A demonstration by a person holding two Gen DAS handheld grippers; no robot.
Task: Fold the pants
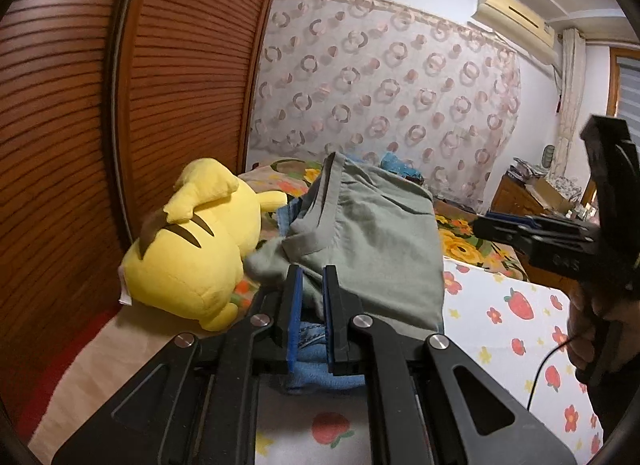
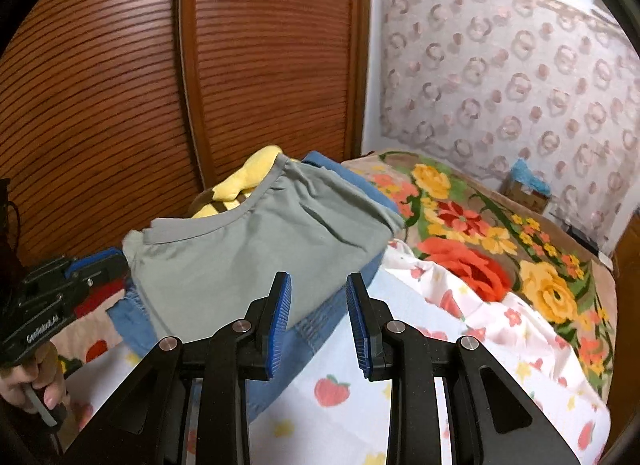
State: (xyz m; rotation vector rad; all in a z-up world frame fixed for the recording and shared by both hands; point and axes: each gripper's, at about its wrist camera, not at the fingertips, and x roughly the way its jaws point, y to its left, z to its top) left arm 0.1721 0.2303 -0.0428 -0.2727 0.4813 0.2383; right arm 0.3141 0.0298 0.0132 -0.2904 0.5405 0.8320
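Folded grey-green pants (image 1: 372, 233) (image 2: 248, 249) lie on top of blue jeans (image 1: 316, 377) (image 2: 280, 365) on the bed. My left gripper (image 1: 313, 271) is shut on the pants' near corner, with grey cloth pinched between its blue pads. In the right wrist view the left gripper (image 2: 100, 265) sits at the pants' left corner. My right gripper (image 2: 318, 305) stands open just short of the pants' near right corner, and nothing is pressed between its pads. In the left wrist view the right gripper (image 1: 480, 227) points at the pants' right edge, with a gap between them.
A yellow plush toy (image 1: 200, 249) (image 2: 248, 177) lies against the pants on the wardrobe side. The slatted wooden wardrobe doors (image 1: 120, 105) stand close behind. A strawberry-print sheet (image 1: 512, 325) covers the near bed, and a floral blanket (image 2: 500, 249) lies beyond. A hand (image 1: 592, 325) holds the right gripper.
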